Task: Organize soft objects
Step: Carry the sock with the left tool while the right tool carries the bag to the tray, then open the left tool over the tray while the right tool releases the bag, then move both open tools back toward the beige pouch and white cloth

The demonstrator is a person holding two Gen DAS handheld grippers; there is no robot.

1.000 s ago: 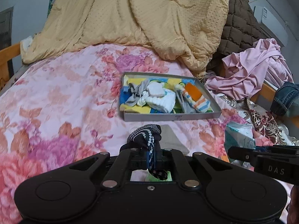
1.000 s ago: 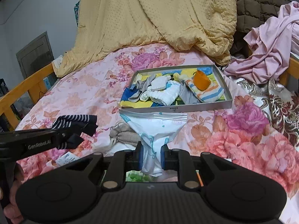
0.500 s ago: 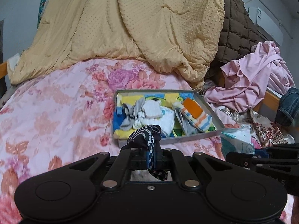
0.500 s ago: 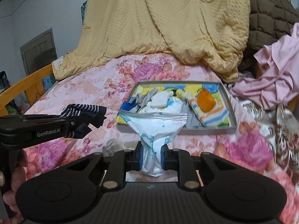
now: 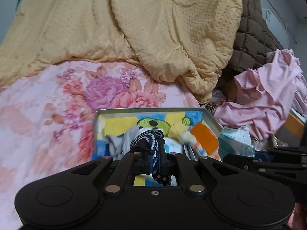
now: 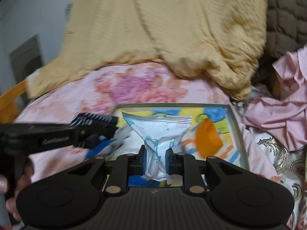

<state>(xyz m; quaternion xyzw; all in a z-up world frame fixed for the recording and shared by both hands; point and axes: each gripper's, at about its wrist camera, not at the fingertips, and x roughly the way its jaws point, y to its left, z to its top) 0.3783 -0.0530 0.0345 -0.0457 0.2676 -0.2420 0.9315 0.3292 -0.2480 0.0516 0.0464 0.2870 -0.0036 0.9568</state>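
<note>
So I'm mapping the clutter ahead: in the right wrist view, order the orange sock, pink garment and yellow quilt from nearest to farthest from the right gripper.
From the right gripper:
1. orange sock, just right, in the tray.
2. pink garment, far right, beyond the tray.
3. yellow quilt, heaped behind the tray.

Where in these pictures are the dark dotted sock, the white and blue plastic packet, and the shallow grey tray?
Dark dotted sock (image 5: 147, 140), left wrist view, on its bunched upper fold.
White and blue plastic packet (image 6: 159, 130), right wrist view, on its wide upper body.
Shallow grey tray (image 5: 149, 110), left wrist view, on its far rim.
</note>
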